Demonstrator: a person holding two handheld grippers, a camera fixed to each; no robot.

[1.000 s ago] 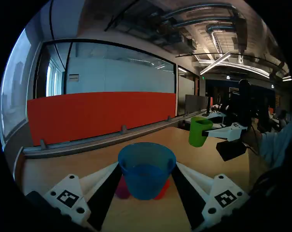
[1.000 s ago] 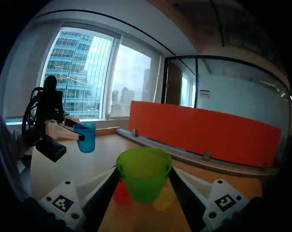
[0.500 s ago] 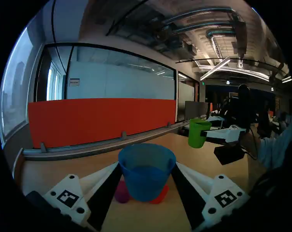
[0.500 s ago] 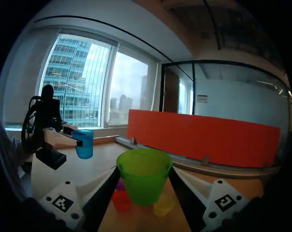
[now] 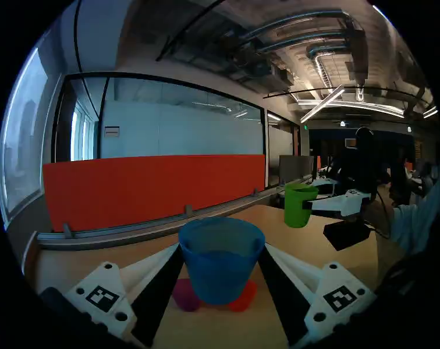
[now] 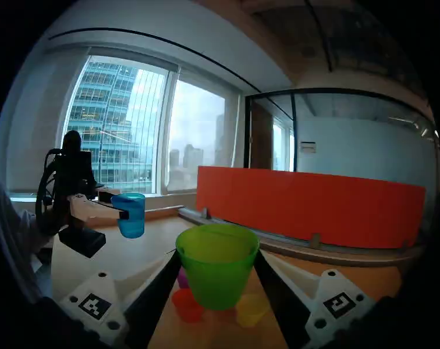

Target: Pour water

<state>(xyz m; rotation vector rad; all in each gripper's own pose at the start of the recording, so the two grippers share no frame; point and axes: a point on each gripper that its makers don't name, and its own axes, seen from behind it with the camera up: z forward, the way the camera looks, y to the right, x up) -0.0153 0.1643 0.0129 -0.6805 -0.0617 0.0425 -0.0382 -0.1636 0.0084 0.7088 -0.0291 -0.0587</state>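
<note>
Though I cannot read wall sign [image 5: 111, 132]: blue cup [image 5: 221, 270], water [image 5: 221, 256] inside, clamped in left gripper [image 5: 221, 259]; green cup [image 6: 218, 273] clamped in right gripper [image 6: 218, 259].

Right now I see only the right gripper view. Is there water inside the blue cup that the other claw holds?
Observer: Yes. The left gripper view looks into the blue cup: water stands in it, well below the rim.
Operator: Is my green cup level, seen from the side?
Observer: The green cup looks upright in the right claw, apart from the blue one.
Operator: What lies past the blue cup?
Observer: Low behind it, a purple cup and a red cup stand on the table, between the left claw fingers.
</note>
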